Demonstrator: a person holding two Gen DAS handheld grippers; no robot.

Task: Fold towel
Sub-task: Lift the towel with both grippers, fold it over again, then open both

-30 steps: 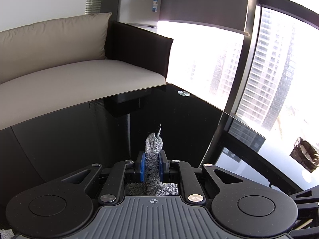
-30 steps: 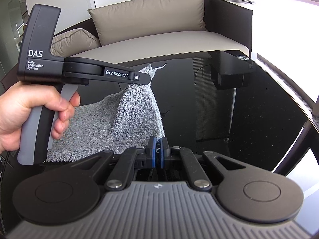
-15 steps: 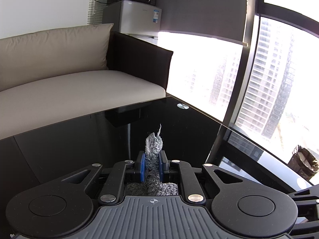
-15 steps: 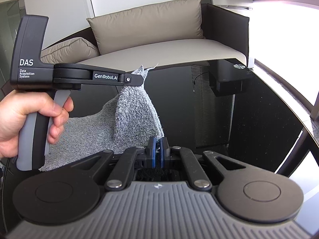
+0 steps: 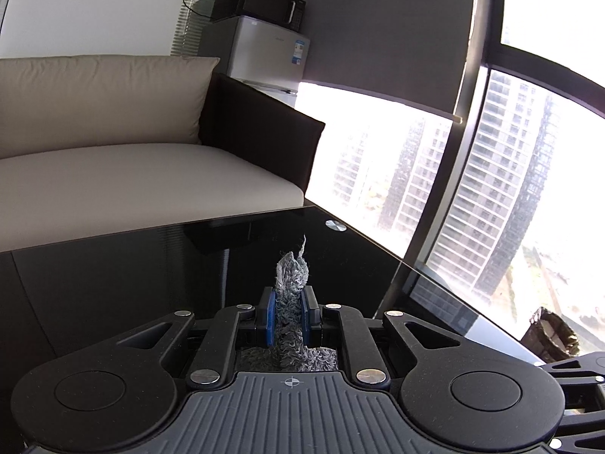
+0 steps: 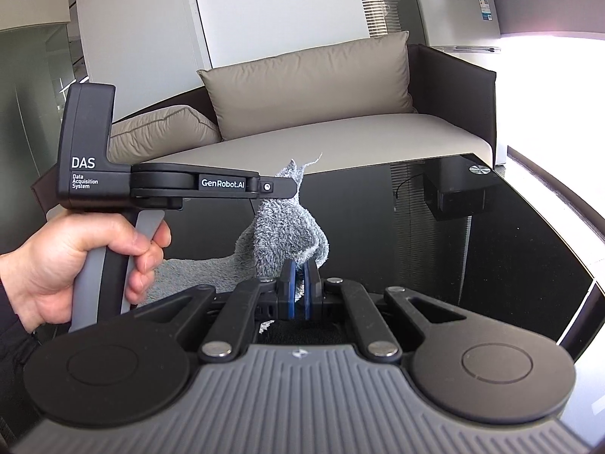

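Note:
The grey fluffy towel (image 6: 287, 227) hangs above the black glass table (image 6: 491, 249). My left gripper (image 5: 287, 312) is shut on one towel corner, which sticks up between its blue pads (image 5: 289, 276). In the right wrist view the left gripper (image 6: 293, 185) is held by a hand at the left and pinches the towel's top corner. My right gripper (image 6: 298, 287) is shut on another corner of the towel, lower and nearer. The towel's lower part trails to the left on the table (image 6: 196, 272).
A beige sofa (image 6: 321, 136) with cushions stands beyond the table's far edge. A small metal disc (image 6: 477, 169) sits at the table's far right corner. Large windows (image 5: 491, 189) lie to the right. A fridge with a microwave (image 5: 264, 30) stands behind the sofa.
Both grippers have risen with the towel. More of the towel has lifted off the table, and the two held corners have come closer together.

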